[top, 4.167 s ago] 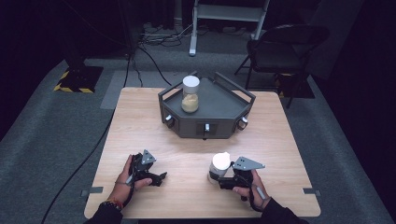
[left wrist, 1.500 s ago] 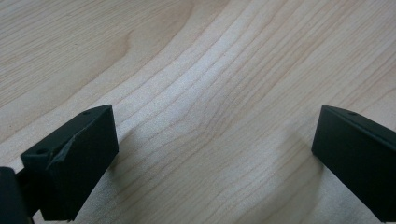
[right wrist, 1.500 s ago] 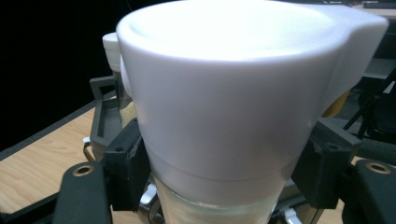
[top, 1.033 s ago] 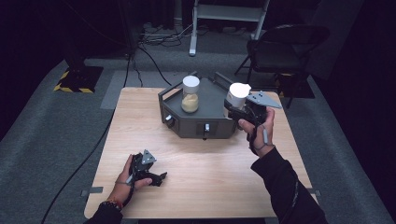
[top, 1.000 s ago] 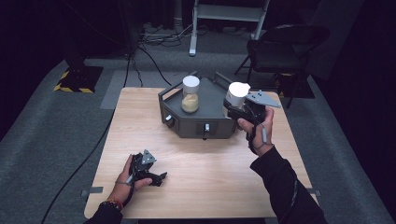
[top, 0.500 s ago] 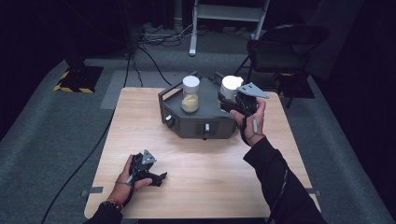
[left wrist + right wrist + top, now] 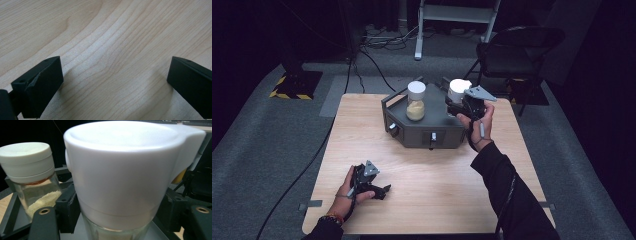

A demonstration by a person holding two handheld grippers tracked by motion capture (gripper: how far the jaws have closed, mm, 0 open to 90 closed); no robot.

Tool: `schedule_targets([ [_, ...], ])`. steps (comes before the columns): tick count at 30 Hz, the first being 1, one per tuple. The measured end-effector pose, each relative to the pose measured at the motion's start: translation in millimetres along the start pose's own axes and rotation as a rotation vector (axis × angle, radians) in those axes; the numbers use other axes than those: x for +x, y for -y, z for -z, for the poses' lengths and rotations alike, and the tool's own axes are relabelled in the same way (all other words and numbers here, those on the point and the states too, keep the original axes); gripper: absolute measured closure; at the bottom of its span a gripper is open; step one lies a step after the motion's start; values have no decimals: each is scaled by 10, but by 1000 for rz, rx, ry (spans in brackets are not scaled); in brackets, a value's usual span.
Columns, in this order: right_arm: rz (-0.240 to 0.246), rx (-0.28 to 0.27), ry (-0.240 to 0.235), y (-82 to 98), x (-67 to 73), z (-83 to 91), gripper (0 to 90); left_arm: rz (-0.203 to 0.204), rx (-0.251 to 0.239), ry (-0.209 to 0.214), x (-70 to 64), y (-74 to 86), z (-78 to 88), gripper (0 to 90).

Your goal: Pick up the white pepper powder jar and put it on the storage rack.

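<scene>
My right gripper [image 7: 458, 105] is shut on a glass jar with a wide white lid [image 7: 459, 89] and holds it upright over the right side of a dark angular machine [image 7: 424, 131]. In the right gripper view the held jar [image 7: 120, 170] is very close, with black fingers [image 7: 44, 223] at both sides of its glass. A second jar [image 7: 416, 100] with a white cap and pale powder stands on the machine just left of it [image 7: 30, 177]. My left gripper [image 7: 381, 191] rests open on the wooden table [image 7: 432, 175], its fingers [image 7: 40, 83] wide apart over bare wood.
The machine has raised black handles and knobs on its front face [image 7: 432, 137]. A dark chair [image 7: 512, 52] and cables [image 7: 372, 45] lie on the floor beyond the table. Light wood spreads between the machine and the near edge.
My right gripper has carried the white-lidded jar leftward over the machine, closer to the standing jar. The left gripper has stayed put.
</scene>
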State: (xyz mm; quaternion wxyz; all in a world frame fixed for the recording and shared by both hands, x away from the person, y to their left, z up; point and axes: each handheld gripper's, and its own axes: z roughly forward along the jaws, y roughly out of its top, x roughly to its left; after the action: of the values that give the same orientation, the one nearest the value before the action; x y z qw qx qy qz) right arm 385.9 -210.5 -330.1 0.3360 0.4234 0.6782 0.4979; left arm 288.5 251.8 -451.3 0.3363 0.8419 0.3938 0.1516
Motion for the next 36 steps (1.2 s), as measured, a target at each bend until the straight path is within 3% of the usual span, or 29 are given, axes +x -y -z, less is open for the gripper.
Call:
schedule_targets([
  [20,-3,48,5,57,-7,-246,299,-3,0,2,5,-1,0,0],
  [36,-23,47,17,169,-19,-281,299,-5,1,4,9,-4,-1,0],
])
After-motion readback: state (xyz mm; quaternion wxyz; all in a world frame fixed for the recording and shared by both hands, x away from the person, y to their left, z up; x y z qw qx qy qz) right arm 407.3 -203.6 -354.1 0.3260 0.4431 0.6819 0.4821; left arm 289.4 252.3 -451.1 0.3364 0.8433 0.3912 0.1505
